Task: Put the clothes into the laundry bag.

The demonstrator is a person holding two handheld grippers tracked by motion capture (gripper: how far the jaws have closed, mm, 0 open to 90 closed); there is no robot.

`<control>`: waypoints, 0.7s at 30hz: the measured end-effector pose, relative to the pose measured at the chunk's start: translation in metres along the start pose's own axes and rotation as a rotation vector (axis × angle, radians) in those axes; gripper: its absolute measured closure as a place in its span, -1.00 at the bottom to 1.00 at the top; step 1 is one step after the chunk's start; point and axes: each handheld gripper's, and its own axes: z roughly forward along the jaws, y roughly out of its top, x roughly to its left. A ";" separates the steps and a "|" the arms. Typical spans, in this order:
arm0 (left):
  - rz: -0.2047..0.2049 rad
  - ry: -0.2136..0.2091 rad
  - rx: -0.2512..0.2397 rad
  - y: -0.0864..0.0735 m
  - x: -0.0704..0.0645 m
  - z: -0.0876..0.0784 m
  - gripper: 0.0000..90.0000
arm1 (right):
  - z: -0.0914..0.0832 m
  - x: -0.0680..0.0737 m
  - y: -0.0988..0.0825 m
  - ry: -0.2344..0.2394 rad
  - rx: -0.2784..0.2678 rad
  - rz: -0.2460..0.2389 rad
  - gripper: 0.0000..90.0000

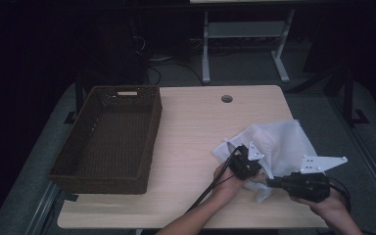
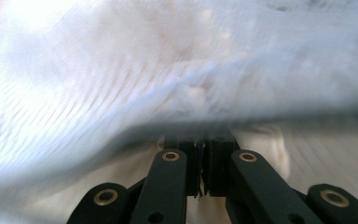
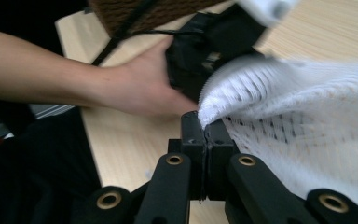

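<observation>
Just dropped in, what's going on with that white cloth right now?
A person works a white mesh cloth at the near right of the table with two grippers. The right gripper is shut on the cloth's edge; the left gripper is shut too, its tips under a fold. The brown basket sits apart at left.

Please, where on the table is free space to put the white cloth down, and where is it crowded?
Bare tabletop lies between the wicker basket and the white cloth, from the cable hole toward the near edge. The basket's inside looks empty too. The near right corner is crowded: the left gripper, the right gripper and the cloth.
</observation>
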 end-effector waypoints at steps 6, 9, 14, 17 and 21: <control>-0.049 -0.082 -0.024 -0.001 0.007 -0.004 0.70 | 0.008 -0.003 -0.004 -0.033 0.044 -0.014 0.96; -0.085 -0.150 -0.012 0.001 0.017 -0.023 0.14 | 0.010 -0.003 -0.005 -0.043 0.060 -0.019 0.95; -0.071 -0.122 -0.009 -0.001 0.040 -0.053 -0.01 | 0.014 -0.004 -0.007 -0.041 0.090 -0.016 0.95; -0.087 -0.046 -0.004 -0.004 0.065 -0.060 -0.01 | 0.016 -0.005 -0.007 -0.041 0.096 -0.013 0.95; -0.117 0.024 0.046 -0.006 0.102 -0.048 -0.06 | 0.017 -0.005 -0.007 -0.040 0.097 -0.014 0.95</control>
